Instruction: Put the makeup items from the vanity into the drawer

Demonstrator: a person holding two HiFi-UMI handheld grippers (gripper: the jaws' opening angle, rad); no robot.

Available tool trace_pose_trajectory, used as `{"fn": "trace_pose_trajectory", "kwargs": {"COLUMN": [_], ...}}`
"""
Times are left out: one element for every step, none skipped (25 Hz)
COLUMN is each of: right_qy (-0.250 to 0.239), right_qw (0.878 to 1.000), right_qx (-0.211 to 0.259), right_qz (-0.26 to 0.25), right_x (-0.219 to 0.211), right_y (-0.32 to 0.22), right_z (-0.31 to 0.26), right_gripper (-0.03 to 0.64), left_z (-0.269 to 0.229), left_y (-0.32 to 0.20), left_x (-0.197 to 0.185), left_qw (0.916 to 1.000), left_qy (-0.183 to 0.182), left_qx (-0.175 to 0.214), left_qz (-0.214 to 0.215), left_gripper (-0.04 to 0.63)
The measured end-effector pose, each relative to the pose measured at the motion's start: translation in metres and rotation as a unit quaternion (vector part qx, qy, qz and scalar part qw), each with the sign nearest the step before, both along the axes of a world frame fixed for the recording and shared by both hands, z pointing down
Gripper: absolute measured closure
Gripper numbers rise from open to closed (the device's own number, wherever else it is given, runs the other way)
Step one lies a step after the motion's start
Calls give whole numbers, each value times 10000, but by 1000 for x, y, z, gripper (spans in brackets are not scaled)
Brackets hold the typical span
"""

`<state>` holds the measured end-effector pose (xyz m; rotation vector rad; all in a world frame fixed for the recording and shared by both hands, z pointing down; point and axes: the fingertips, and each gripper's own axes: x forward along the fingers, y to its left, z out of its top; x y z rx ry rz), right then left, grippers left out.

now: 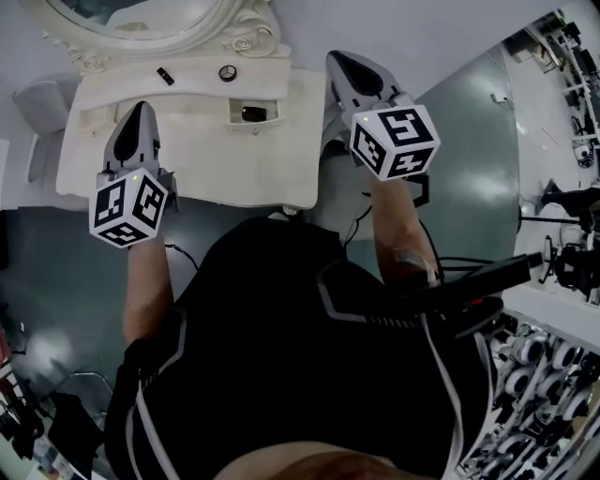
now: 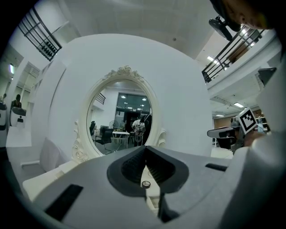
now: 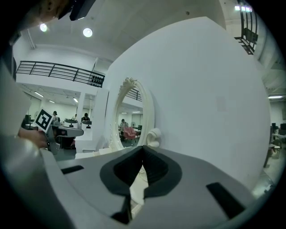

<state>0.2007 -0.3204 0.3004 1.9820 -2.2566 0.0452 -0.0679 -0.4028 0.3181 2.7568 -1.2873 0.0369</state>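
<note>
In the head view a white vanity (image 1: 187, 150) stands in front of me. On its top lie a small black stick-shaped item (image 1: 165, 76) and a round compact (image 1: 227, 72). A small drawer (image 1: 234, 111) in the top stands open with a dark item (image 1: 253, 113) inside. My left gripper (image 1: 141, 108) hovers over the vanity's left part, jaws shut and holding nothing (image 2: 144, 152). The round compact (image 2: 145, 184) shows below its jaws. My right gripper (image 1: 337, 58) is held past the vanity's right end, shut and holding nothing (image 3: 142, 150).
An ornate oval mirror (image 1: 141, 19) rises behind the vanity, also seen as the mirror (image 2: 118, 116) ahead of the left gripper. A pale chair (image 1: 37, 103) stands left of the vanity. Shelves of equipment (image 1: 534, 366) and a stand (image 1: 562, 225) fill the right side.
</note>
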Motion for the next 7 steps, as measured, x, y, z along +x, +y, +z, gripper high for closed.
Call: {"fn": "trace_pose_trajectory", "kwargs": {"right_qy": [4, 3, 6, 17, 37, 60, 84], "right_qw": [10000, 10000, 10000, 10000, 10000, 10000, 9999], "right_qx": [-16, -23, -22, -18, -15, -14, -15], "right_qz": [5, 2, -10, -27, -44, -58, -70], "right_x": [0, -1, -2, -4, -5, -7, -9], "right_y": [0, -1, -1, -2, -2, -3, -4], "right_z": [1, 1, 1, 1, 1, 1, 1], "right_gripper": [612, 612, 612, 612, 612, 612, 612], "left_z": [1, 2, 1, 0, -1, -1, -1], "left_y": [1, 2, 3, 4, 5, 6, 6], "left_x": [1, 1, 2, 2, 2, 1, 1], "left_qw": [10000, 10000, 9999, 9999, 9998, 9998, 9997], "left_qy": [-6, 8, 41, 79, 108, 128, 143], "left_qx": [-4, 11, 43, 79, 105, 120, 130], "left_qz": [24, 56, 88, 109, 118, 120, 119], "left_gripper": [591, 591, 591, 591, 591, 591, 591]}}
